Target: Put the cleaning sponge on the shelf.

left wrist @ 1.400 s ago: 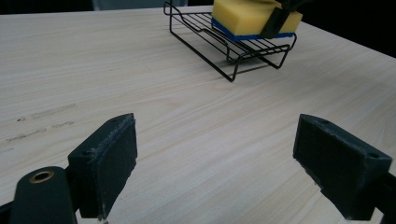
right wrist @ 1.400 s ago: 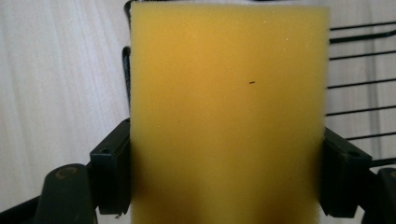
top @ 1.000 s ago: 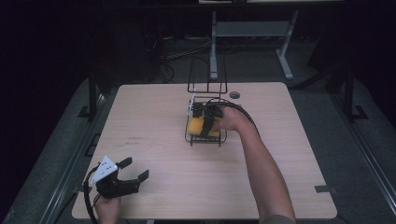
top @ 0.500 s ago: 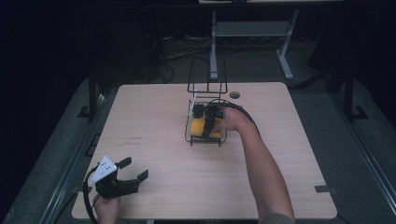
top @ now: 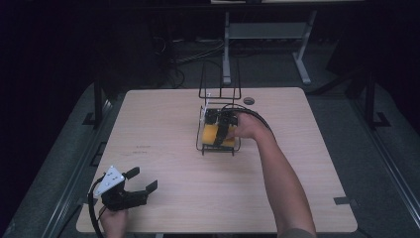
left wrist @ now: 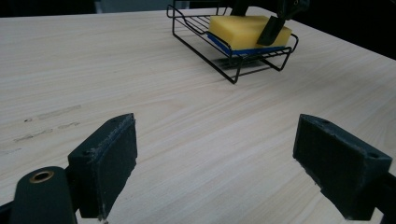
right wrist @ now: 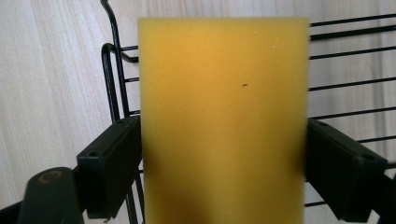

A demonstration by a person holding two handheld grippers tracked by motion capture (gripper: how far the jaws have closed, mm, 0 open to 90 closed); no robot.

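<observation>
A yellow sponge [top: 212,134] with a blue underside lies flat in a black wire rack [top: 218,149] at the table's middle. My right gripper [top: 224,130] reaches down into the rack. In the right gripper view the sponge [right wrist: 224,93] sits between the jaws of my right gripper [right wrist: 223,172]. They are spread wide and just meet its long sides without squeezing. My left gripper [top: 141,181] is held open near the front left corner, low over bare wood. The left gripper view shows my left gripper [left wrist: 215,168] and, far off, the sponge [left wrist: 243,30] in the rack [left wrist: 233,70].
The rack has a tall wire loop [top: 219,79] rising at its far end. A small dark round spot [top: 249,101] marks the wooden table [top: 173,208] behind the rack. Metal stand legs [top: 228,49] stand beyond the far edge.
The right hand has shifted only slightly over the rack, with the sponge staying in place. The left gripper has not moved.
</observation>
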